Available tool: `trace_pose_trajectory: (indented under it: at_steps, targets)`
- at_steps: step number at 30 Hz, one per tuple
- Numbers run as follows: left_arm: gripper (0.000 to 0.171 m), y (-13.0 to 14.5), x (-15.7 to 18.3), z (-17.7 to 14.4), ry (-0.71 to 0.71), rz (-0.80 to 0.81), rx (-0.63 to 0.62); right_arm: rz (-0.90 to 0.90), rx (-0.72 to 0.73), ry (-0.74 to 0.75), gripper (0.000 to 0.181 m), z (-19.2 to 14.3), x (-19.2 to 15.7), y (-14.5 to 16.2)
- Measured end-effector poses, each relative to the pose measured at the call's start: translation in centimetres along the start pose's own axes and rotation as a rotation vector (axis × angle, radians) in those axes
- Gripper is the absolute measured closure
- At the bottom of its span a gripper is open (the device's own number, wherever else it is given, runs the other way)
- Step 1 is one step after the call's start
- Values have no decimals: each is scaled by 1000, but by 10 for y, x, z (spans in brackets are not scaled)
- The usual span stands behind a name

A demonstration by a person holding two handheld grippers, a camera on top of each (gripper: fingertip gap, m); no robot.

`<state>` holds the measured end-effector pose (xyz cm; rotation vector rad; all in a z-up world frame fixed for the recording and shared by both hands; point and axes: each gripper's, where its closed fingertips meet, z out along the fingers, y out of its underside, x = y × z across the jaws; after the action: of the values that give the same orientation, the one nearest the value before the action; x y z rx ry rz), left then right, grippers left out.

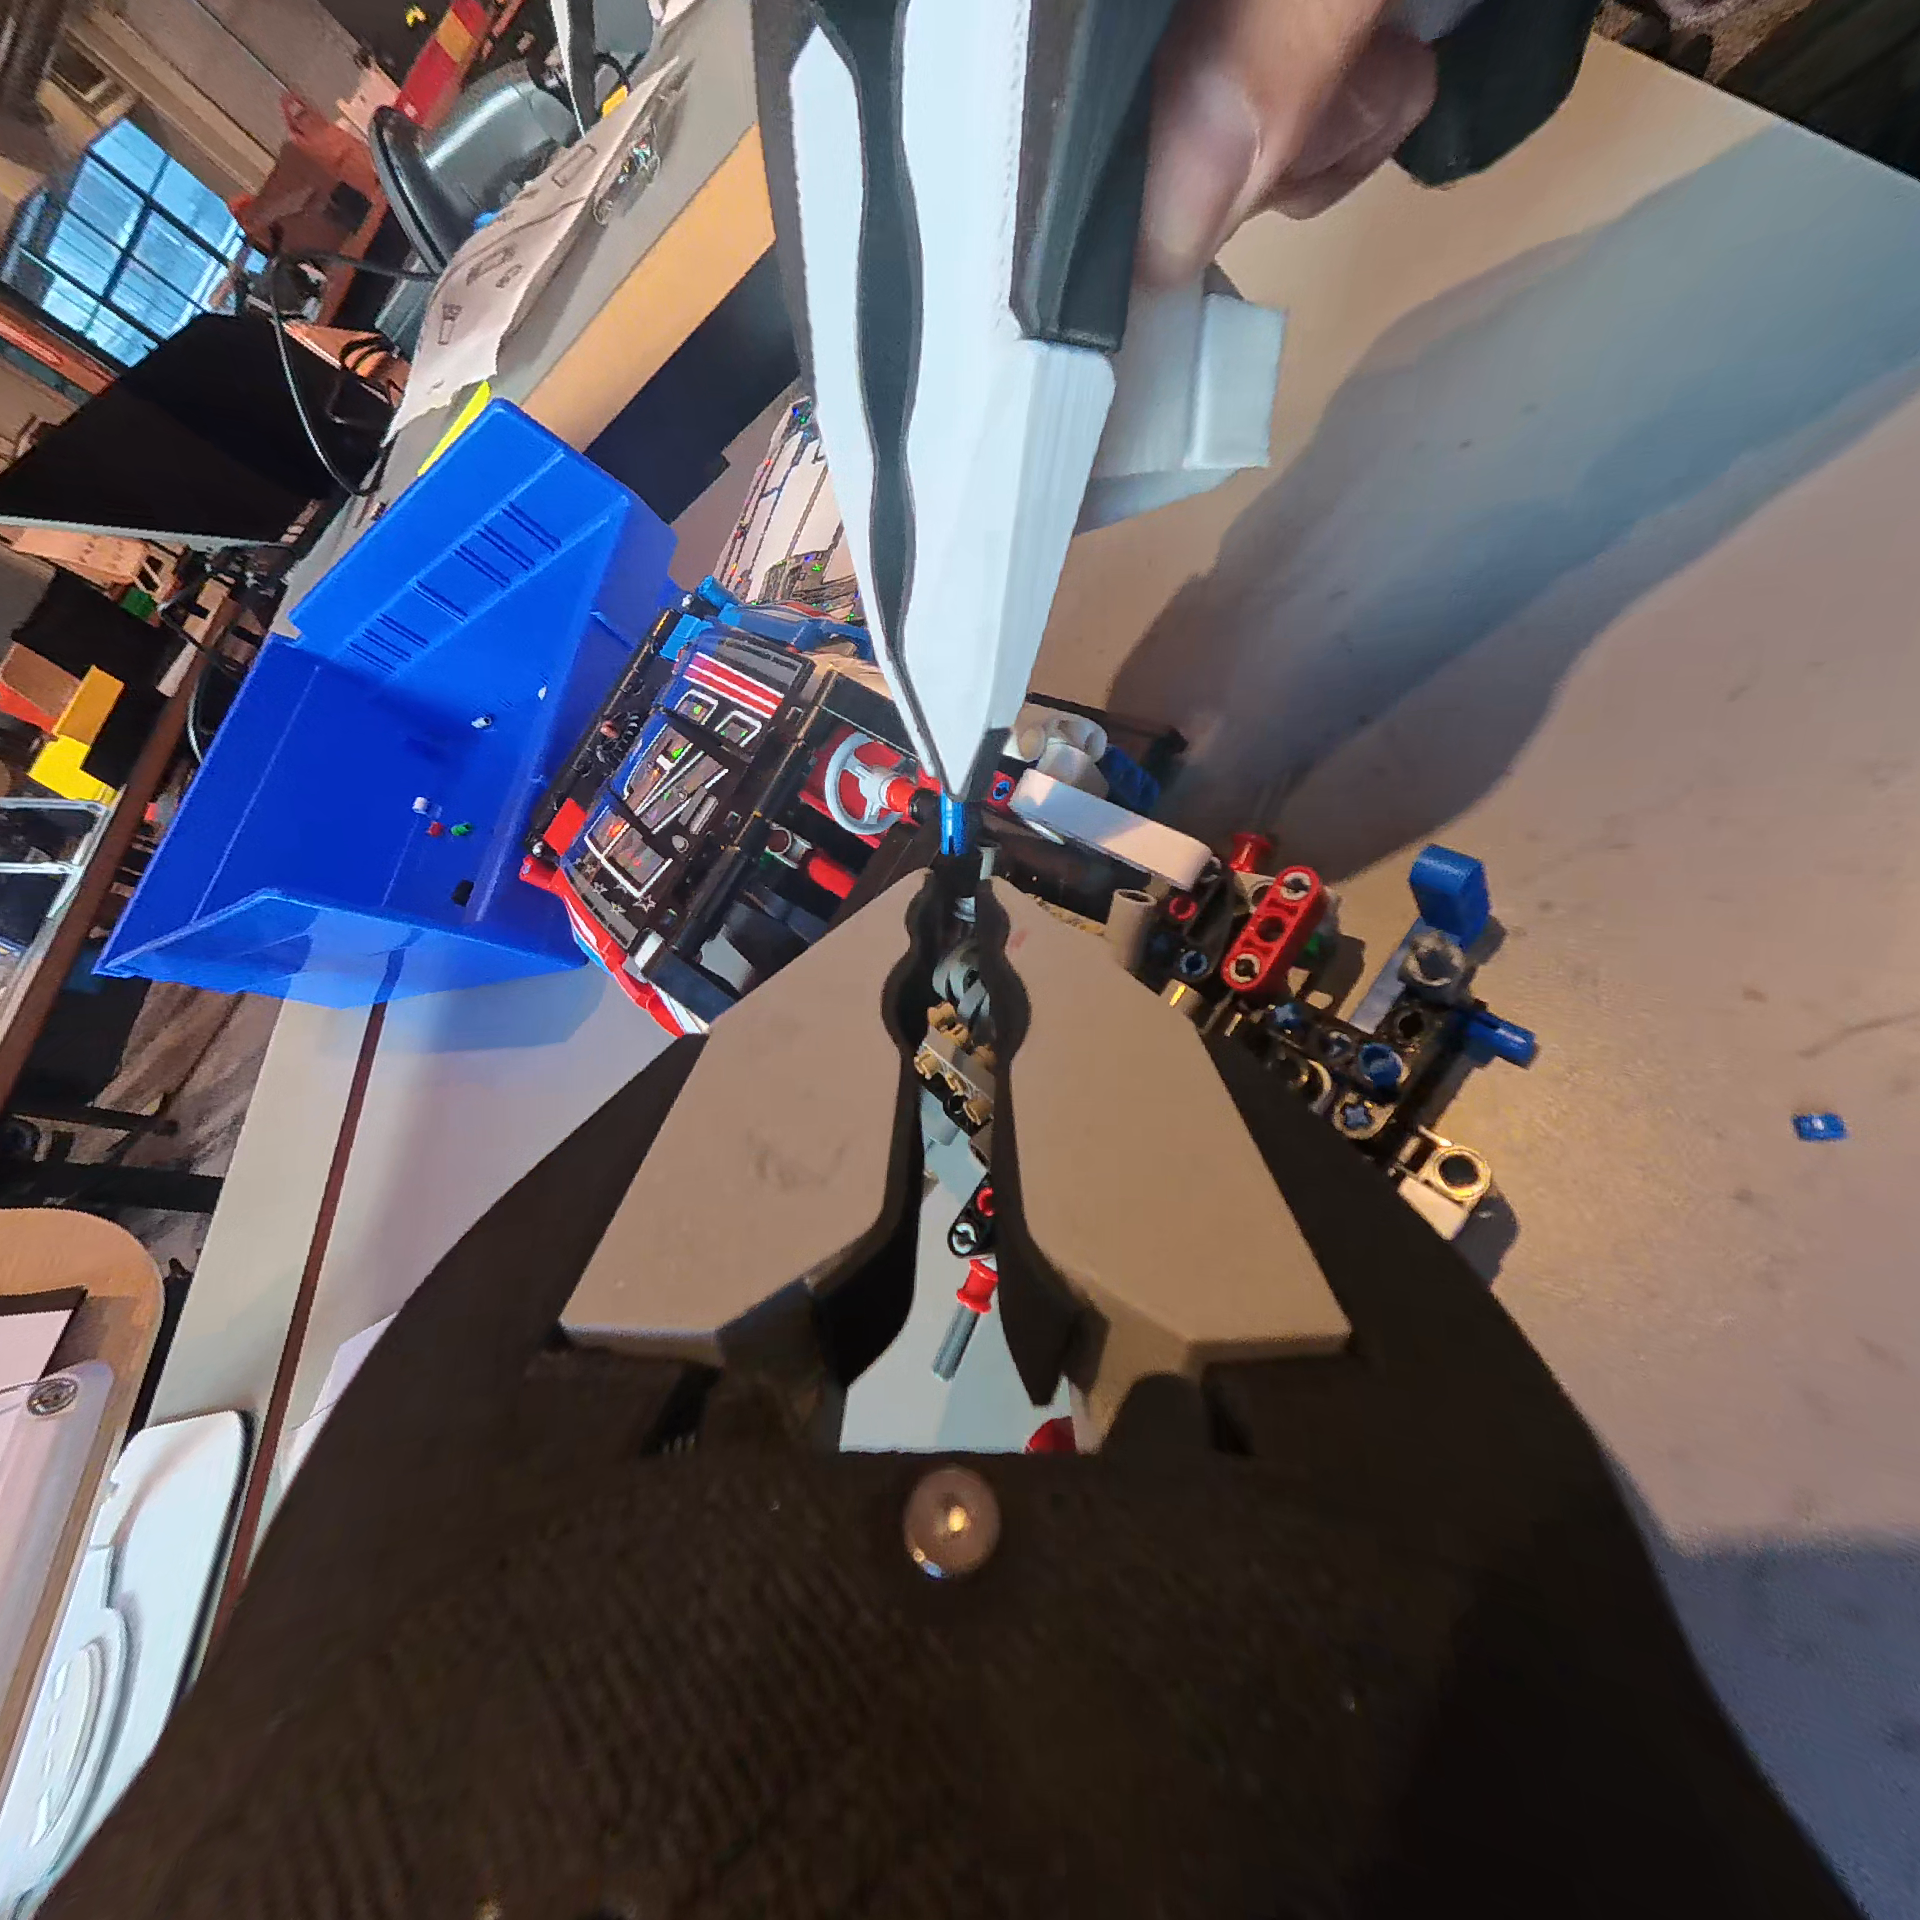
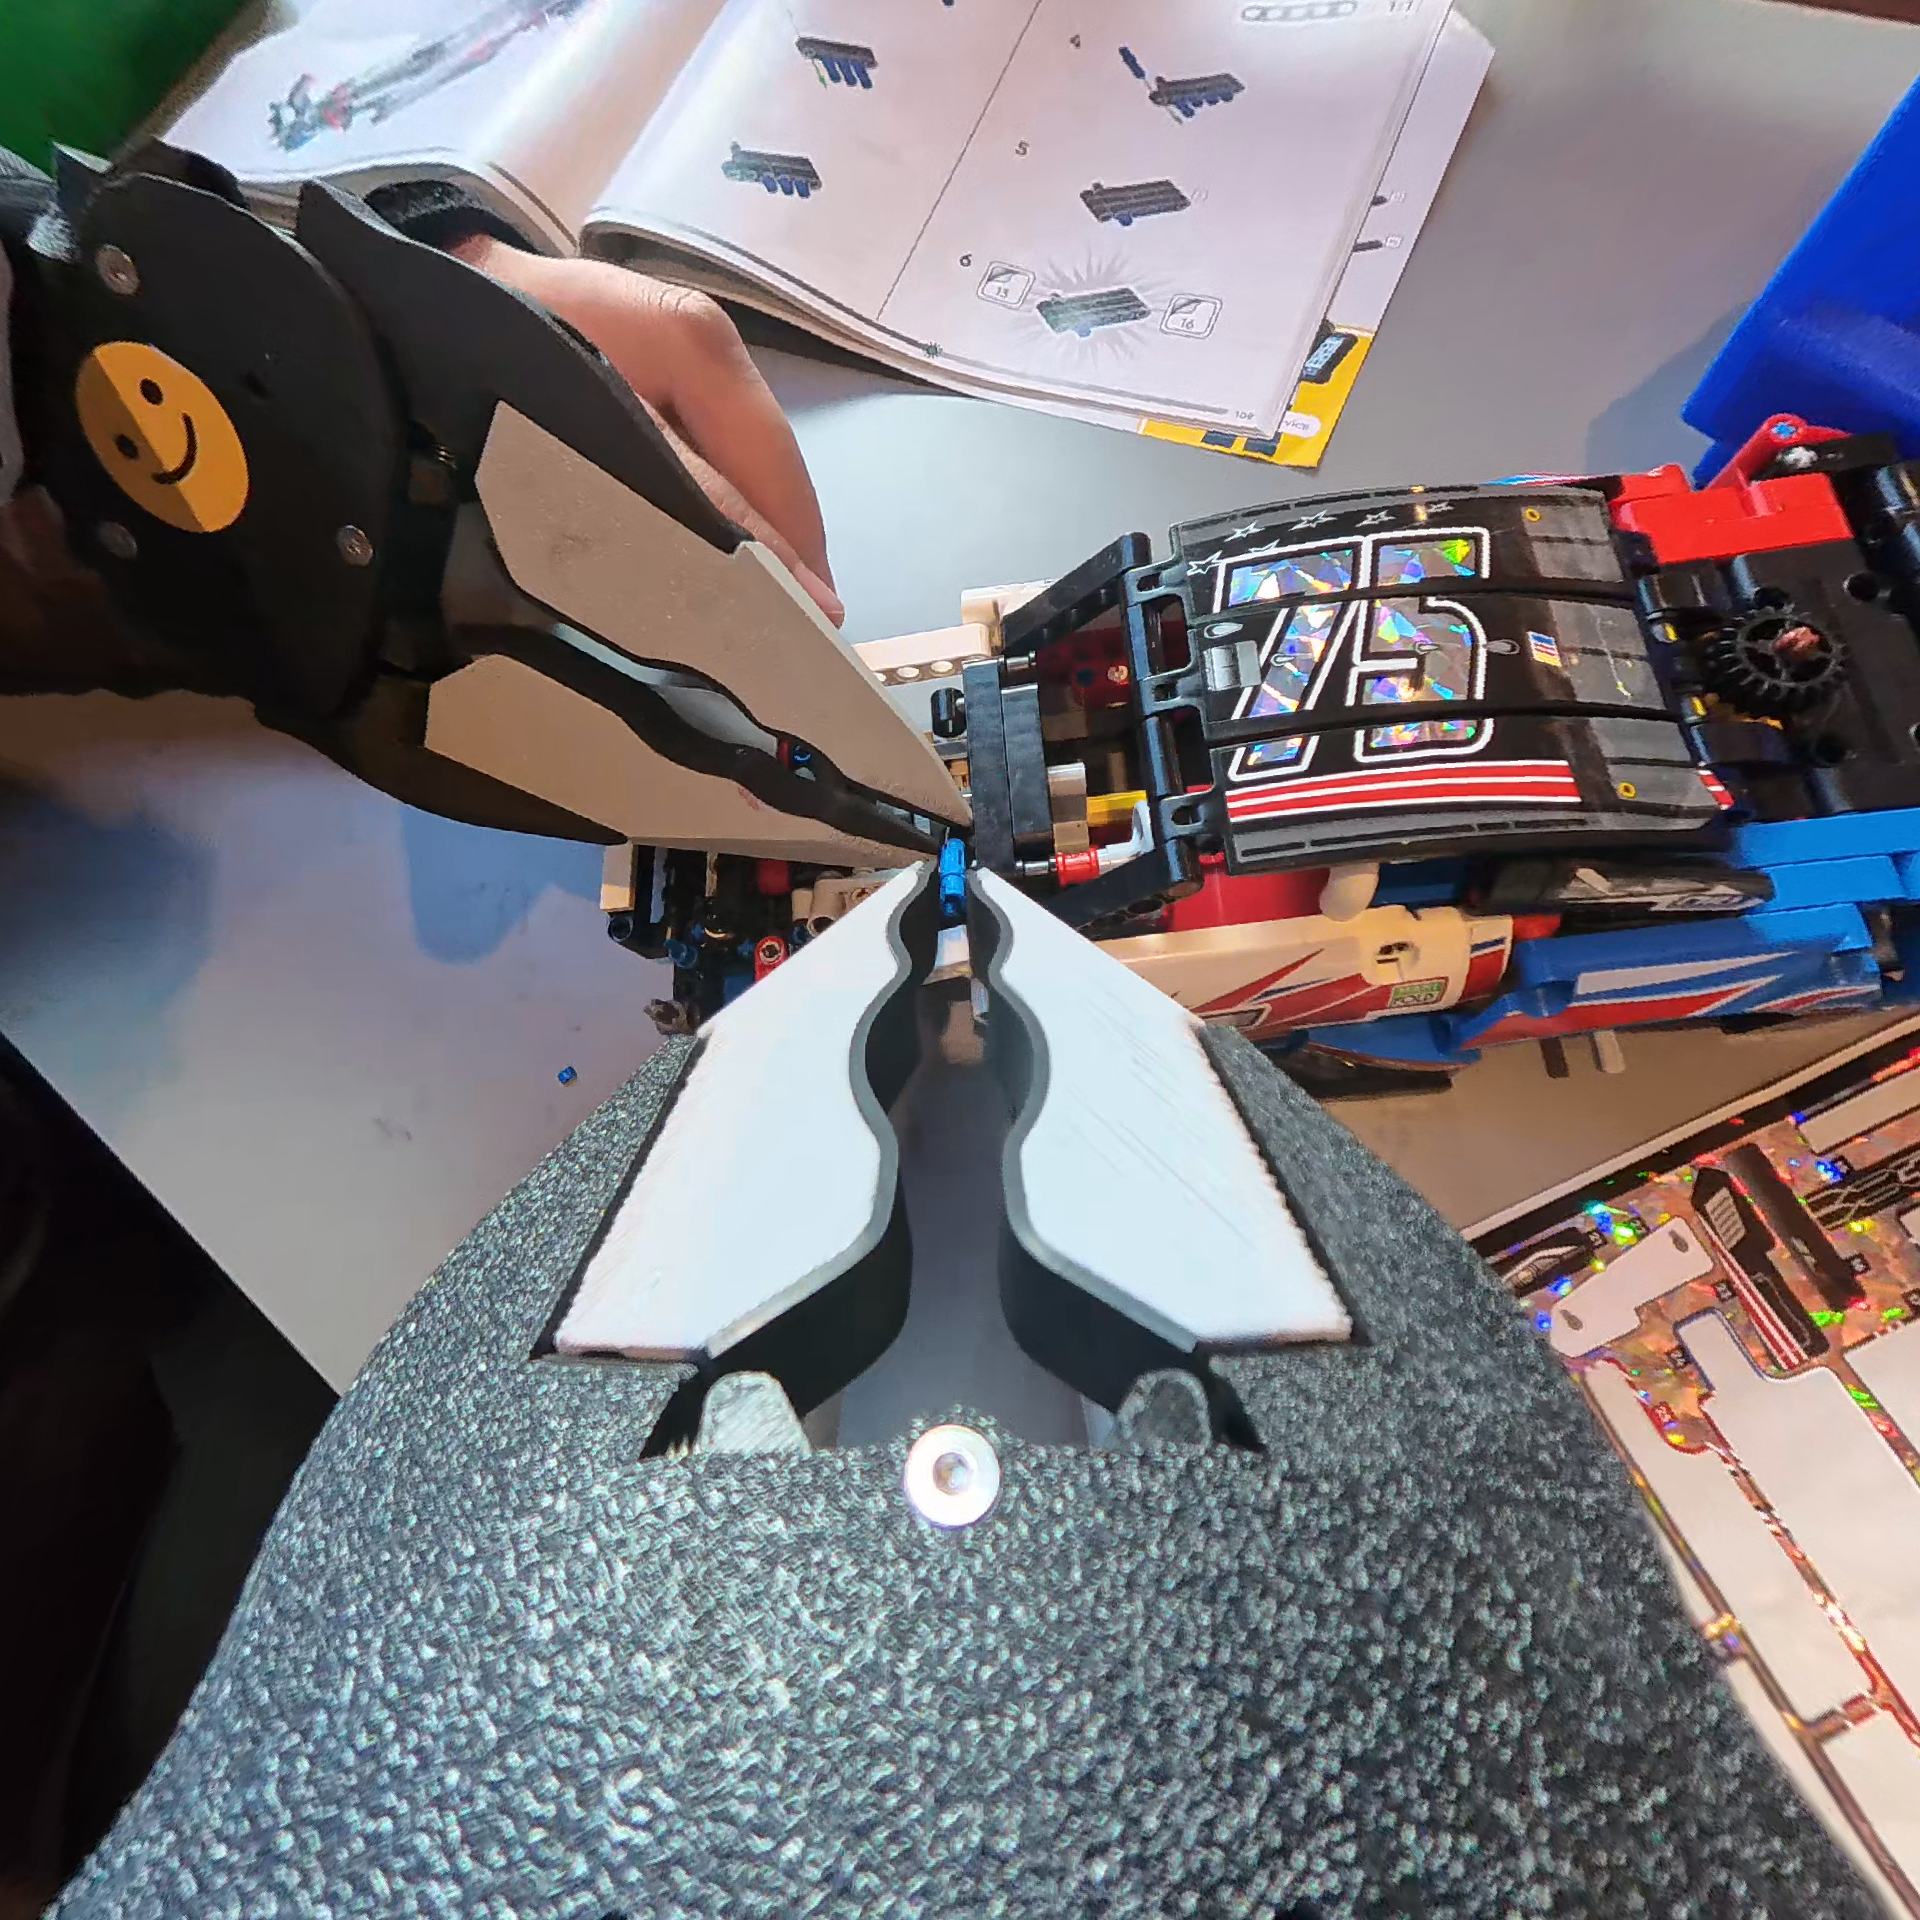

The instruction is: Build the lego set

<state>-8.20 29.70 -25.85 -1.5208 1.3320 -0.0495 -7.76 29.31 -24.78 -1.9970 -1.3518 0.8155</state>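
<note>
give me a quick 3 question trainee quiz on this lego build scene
1. True or false: the right gripper pinches a small blue pin.
2. Where does the blue bin sit relative to the lego car in the left wrist view? A) to its left B) on top of it C) under it
3. Fill in: the open instruction booklet lies on the ____.

Key: 1 true; 2 A; 3 table

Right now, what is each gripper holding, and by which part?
The right gripper pinches a small blue pin across its middle. The left gripper is shut at the same spot; its hold is unclear.
</note>
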Motion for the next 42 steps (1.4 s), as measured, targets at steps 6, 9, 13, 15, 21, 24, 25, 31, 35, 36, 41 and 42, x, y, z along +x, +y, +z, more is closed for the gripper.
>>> trace_pose_trajectory:
  at_steps: [6,9,13,15,21,24,25,31,35,36,41,42]
  targets:
    - [169,-1,1,1,-6,-14,13,10,9,-5,177,0,0,3]
    - [169,-1,1,1,-8,-7,16,3,4,-7,177,0,1,3]
    - [169,-1,1,1,-4,-17,20,-39,-13,10,177,1,1,3]
    - [169,-1,1,1,1,-25,21,-57,1,24,177,2,0,0]
    - [169,-1,1,1,-10,-11,14,-186,-63,101,177,2,0,0]
    - [169,-1,1,1,-2,-29,18,-216,-67,113,177,2,0,1]
    - [169,-1,1,1,1,-34,19,-220,-61,114,177,2,0,1]
    - [169,-2,1,1,3,-43,24,-172,47,100,177,1,0,2]
    - [169,-2,1,1,9,-57,27,-276,113,152,177,1,0,2]
    - [169,-2,1,1,12,-61,29,-310,132,167,177,1,0,2]
    - [169,-2,1,1,15,-65,31,-425,194,215,177,1,1,4]
    - [169,-2,1,1,15,-67,32,-459,194,231,177,1,2,5]
